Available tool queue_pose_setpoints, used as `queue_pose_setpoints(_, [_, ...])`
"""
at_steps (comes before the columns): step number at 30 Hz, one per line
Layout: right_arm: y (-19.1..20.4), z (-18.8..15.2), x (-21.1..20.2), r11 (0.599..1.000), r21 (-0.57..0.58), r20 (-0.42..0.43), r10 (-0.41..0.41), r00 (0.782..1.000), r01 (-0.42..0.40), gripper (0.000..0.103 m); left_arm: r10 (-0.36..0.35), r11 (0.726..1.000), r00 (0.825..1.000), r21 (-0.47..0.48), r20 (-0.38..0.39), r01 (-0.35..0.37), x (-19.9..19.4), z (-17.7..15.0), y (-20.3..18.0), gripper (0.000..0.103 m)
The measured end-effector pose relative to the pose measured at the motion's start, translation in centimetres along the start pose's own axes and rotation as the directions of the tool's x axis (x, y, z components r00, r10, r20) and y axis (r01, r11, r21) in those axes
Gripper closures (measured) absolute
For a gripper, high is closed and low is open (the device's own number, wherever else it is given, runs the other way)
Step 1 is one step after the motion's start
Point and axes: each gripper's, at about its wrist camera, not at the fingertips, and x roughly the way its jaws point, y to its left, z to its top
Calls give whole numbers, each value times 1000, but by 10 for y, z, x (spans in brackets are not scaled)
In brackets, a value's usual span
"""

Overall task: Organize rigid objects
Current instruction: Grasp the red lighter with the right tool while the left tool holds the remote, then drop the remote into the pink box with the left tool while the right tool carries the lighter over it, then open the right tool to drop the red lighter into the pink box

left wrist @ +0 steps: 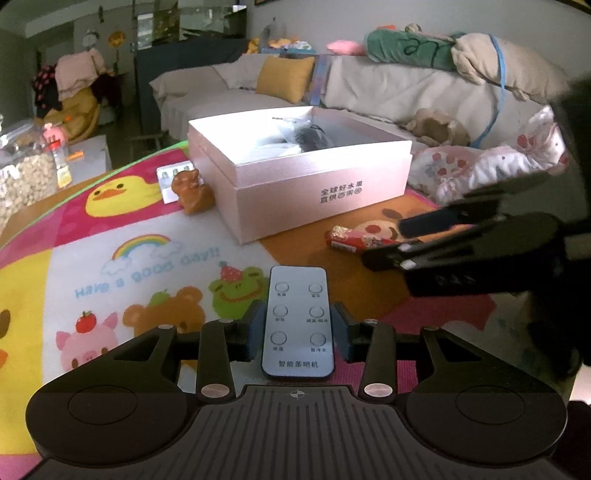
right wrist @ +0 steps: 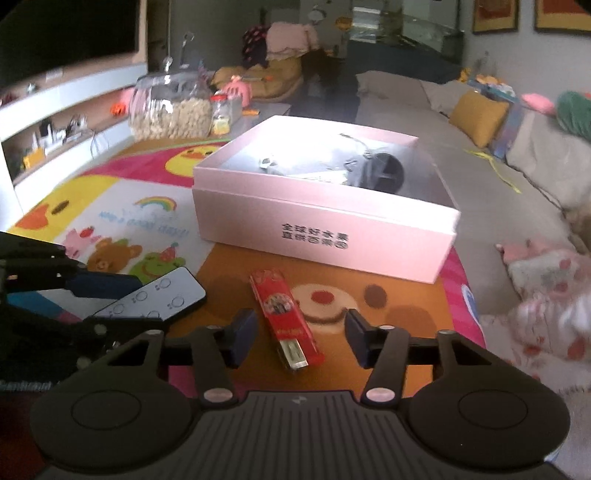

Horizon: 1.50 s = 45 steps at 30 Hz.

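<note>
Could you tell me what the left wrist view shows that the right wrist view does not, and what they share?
Only the left wrist view shows the brown figurine and the white blister pack beside the pink box. Only the right wrist view shows the big glass jar and the dark screen. Both show the box, the white remote in the left claw, and the red packet.

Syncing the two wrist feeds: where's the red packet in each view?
Left wrist: red packet right of centre, lying on the mat in front of the pink box, just left of the right gripper.
Right wrist: red packet low centre, lying between the right gripper's open fingers, untouched.
Shared landmark: the pink box, its printed side facing both cameras.
</note>
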Motion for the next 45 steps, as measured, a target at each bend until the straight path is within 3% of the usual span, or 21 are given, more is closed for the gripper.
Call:
queue_pose_setpoints(2, [2,4,4,1000,-2,-8,22,1000,-22,76,2,1000,1000,-2,-8,-2,0,1,0,59])
queue_pose_setpoints(4, [7,7,3,999,-12,-19,39,999,-39,80,-1,1000,1000,-6,-11,1,-1,1,1,59])
queue_pose_setpoints(11, [10,-5,-32,999,-20,1,38,999,-38,80,27,998,1000,49,15,-28,-16,-13,-10,59])
queue_pose_setpoints(18, [-7,1,-83,999,39,84,31,996,-34,80,-28,999,997,-19,68,29,-31,-8,-1,60])
queue_pose_setpoints(24, [-19,37,-124,997,69,247,27,969,-45,80,-34,999,973,-10,228,37,-58,37,2,60])
queue_pose_setpoints(28, [-30,67,-133,996,94,331,-25,943,-6,80,-14,1000,942,25,337,6,-64,87,6,60])
queue_pose_setpoints(30, [-36,84,-129,994,108,351,-45,935,7,80,-29,999,933,-17,358,37,-56,119,17,60])
queue_pose_setpoints(33, [-46,109,-108,991,133,346,-78,935,33,80,-97,981,941,-128,323,145,-28,159,40,60])
queue_pose_setpoints(35, [-53,122,-91,989,145,328,-74,942,27,80,-116,963,952,-202,283,178,1,180,55,60])
queue_pose_setpoints(37, [-61,132,-70,988,154,294,-63,954,18,78,-93,957,972,-251,216,147,33,192,64,60])
queue_pose_setpoints(39, [-66,135,-56,982,181,257,-94,962,48,66,-62,961,986,-256,153,100,58,194,67,60])
queue_pose_setpoints(41, [-70,131,-46,981,182,242,-106,964,63,55,-80,969,989,-224,121,105,76,188,69,63])
queue_pose_setpoints(45, [-65,117,-34,981,165,214,-137,967,102,53,-81,965,989,-238,121,108,85,169,83,63])
